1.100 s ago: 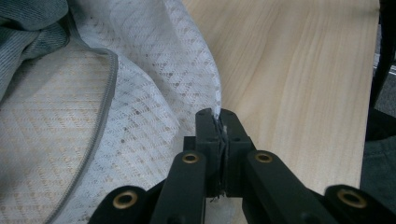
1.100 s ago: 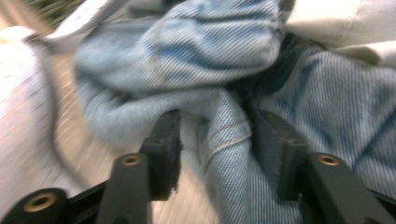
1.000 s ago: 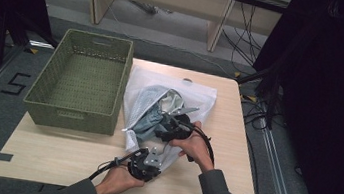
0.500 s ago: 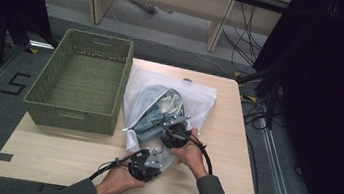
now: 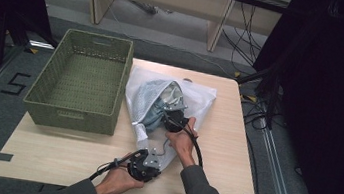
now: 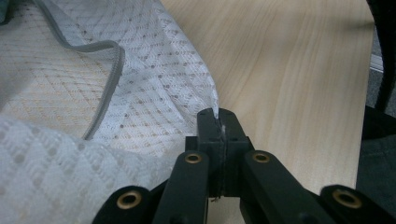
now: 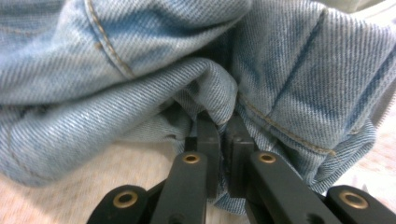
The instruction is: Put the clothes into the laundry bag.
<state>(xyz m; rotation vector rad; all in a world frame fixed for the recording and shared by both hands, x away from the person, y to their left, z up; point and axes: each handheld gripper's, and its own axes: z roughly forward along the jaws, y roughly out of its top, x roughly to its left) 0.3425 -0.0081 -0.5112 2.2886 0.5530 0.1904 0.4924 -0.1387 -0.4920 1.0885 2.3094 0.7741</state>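
Overhead first: a white mesh laundry bag (image 5: 195, 100) lies on the pale wooden counter (image 5: 66, 156), just beside a green woven plastic basket (image 5: 81, 80). The bag's mouth faces the person, and a bundle of light blue denim jeans (image 5: 151, 107) shows in it. Left gripper (image 5: 150, 161) sits at the bag's near corner, low on the counter; right gripper (image 5: 171, 119) reaches into the opening. Likely division of labour: one hand anchors the bag so the other can draw the garment out without dragging everything along. Basket stands empty, probably the destination.

Left gripper view: fingers (image 6: 208, 126) are closed tight, a thin edge of the white mesh (image 6: 154, 93) pinched between them. Cloth fans away to the left with its grey trim; bare counter lies to the right. Grip is at the very hem, good for holding the bag down.

Right gripper view: fingers (image 7: 208, 135) have just been closing and now stand nearly together, nipping a raised fold of denim (image 7: 219, 95) between the pads. Pinching a ridge rather than flat cloth gives enough purchase to pull.
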